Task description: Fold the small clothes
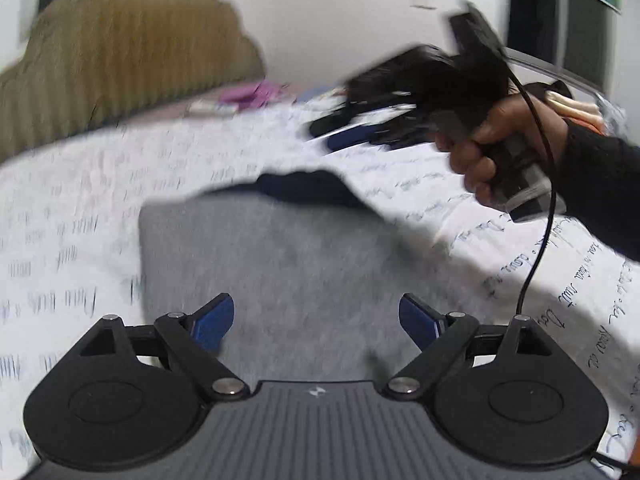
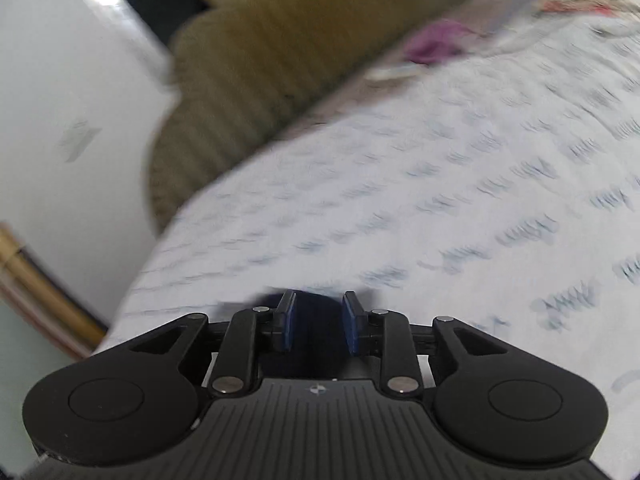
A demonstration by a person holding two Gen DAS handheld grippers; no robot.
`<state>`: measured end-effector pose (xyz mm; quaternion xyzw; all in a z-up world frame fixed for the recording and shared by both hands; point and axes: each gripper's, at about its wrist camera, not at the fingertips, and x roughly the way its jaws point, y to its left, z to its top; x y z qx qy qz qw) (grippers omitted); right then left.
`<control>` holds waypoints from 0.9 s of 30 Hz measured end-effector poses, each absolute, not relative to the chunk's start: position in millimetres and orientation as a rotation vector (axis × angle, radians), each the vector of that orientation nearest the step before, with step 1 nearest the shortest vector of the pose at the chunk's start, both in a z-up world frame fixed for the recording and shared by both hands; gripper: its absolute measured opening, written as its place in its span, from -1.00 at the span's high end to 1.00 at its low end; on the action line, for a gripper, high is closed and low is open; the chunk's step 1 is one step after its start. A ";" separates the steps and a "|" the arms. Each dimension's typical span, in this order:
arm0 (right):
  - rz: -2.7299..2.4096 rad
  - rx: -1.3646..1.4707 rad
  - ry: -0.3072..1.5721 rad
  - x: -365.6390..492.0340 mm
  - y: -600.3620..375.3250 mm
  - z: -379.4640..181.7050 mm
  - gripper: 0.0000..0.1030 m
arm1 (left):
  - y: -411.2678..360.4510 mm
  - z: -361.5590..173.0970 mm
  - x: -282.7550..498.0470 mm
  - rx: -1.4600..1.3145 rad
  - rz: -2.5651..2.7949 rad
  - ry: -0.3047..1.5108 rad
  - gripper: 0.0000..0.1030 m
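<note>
Folding looks well along: one grey garment point(image 1: 272, 264) lies flat on the bed sheet point(image 1: 80, 200), squared up, with a dark navy part point(image 1: 304, 188) showing at its far edge.

Left tongs point(image 1: 316, 320) stand wide apart just above the near edge of the grey garment, nothing between the pads. Right tongs point(image 2: 316, 322), seen from their own camera, are parted narrowly with something dark navy in the gap; blur hides whether the pads press it, so a grip cannot be confirmed. In the left view a hand point(image 1: 492, 148) carries that tool above the sheet, beyond the garment.

Risks, as judged:
- If the navy cloth is caught in the right tongs, lifting away would drag the fold open.
- Both views are smeared; a fast reach could snag the near hem and rumple the grey garment.
- The trailing cable point(image 1: 540, 200) hangs near the garment and could sweep it.

Count: grey garment, one; tongs, two; hand, one; headboard point(image 2: 280, 60), one; purple item point(image 2: 436, 40) at the bed's far side, one; cable, one.
</note>
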<state>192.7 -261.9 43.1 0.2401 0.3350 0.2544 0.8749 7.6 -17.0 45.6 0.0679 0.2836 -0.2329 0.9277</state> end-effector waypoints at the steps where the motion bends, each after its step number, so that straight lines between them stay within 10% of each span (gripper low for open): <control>1: 0.597 0.490 0.728 196.4 -250.3 48.8 0.23 | -23.0 43.6 12.1 0.169 -0.485 0.570 -0.76; 9: 0.594 0.013 0.857 221.9 -174.2 9.7 -0.01 | -47.8 3.9 42.1 0.228 -0.442 0.646 -0.77; 21: 0.586 0.373 0.691 144.8 -245.5 58.7 -0.08 | 48.1 84.9 97.3 -0.016 -0.274 0.517 -0.68; 27: 0.675 0.063 0.708 85.0 -196.2 38.4 -0.20 | 11.6 57.8 169.8 -0.039 -0.332 0.621 -0.68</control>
